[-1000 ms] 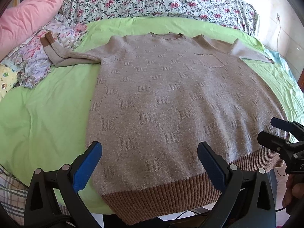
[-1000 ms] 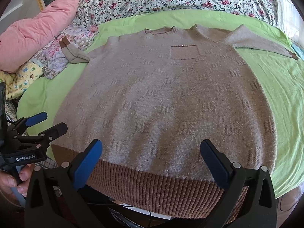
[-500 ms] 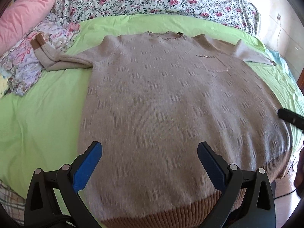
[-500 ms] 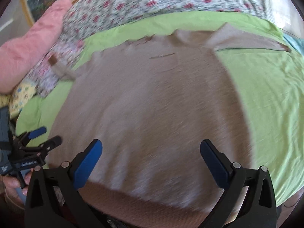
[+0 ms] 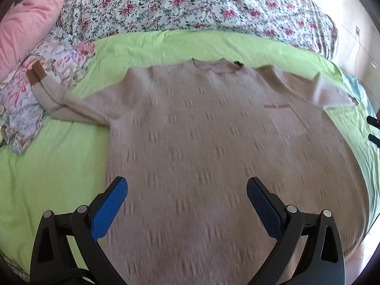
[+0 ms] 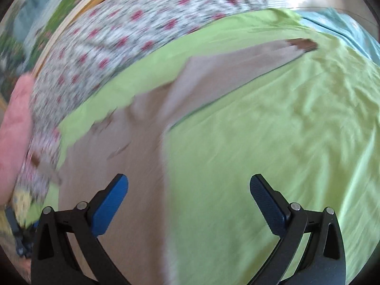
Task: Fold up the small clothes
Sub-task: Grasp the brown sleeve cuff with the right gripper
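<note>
Left wrist view: left gripper point(image 5: 186, 196) fingers spread wide above the sweater point(image 5: 213, 142); right gripper point(image 6: 188, 194) likewise gapes, empty

The left gripper point(image 5: 186, 186) has its jaws spread wide, holding nothing. The right gripper point(image 6: 188, 185) is likewise wide apart and empty, its view tilted.
</note>
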Demonstrator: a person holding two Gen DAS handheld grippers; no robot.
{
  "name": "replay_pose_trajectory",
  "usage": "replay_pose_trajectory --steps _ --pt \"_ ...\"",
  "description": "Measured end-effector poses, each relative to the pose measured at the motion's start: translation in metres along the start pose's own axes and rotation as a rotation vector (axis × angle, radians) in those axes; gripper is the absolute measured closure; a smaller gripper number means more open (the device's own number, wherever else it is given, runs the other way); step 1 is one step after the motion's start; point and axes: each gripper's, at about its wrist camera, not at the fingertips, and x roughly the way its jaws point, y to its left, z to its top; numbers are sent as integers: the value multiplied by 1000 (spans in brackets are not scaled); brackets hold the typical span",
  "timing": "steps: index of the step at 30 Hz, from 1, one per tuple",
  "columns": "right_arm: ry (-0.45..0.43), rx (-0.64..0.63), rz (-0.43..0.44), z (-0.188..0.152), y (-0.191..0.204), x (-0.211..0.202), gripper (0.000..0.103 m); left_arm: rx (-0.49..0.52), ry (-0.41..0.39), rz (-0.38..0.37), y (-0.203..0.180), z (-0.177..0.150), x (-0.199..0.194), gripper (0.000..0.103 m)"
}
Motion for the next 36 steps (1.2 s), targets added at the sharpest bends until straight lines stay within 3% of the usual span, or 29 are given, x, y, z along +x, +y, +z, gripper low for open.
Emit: replay_pose_trajectory --steps 5,8,15,17,19,20,22,28,32,36 --pt "-71 103 -74 66 -51 21 22 -7 -2 15 -1 25 18 2" --pt "-103 168 -123 109 -83 43 28 -7 8 27 -3 33 31 2" --pt "-82 371 -235 159 -161 88 49 17 67 74 -8 34 66 2" --pt "-114 404 -228 167 -173 94 63 6 84 73 -6 35 75 2" --pt "-124 389 -210 171 -175 95 70 1 85 67 -6 35 79 2" --pt "-121 380 -198 173 -175 95 84 1 87 65 -6 36 80 2" --pt "-121 350 -187 178 -165 96 95 -1 84 54 -8 37 81 2" --pt "-187 203 -7 169 -90 60 97 -9 61 10 -12 35 70 2" --pt "-134 79 178 147 -4 49 97 -17 43 -8 -10 32 62 2" --pt "-14 -39 358 116 95 63 97 -44 36 -36 0 29 57 2"
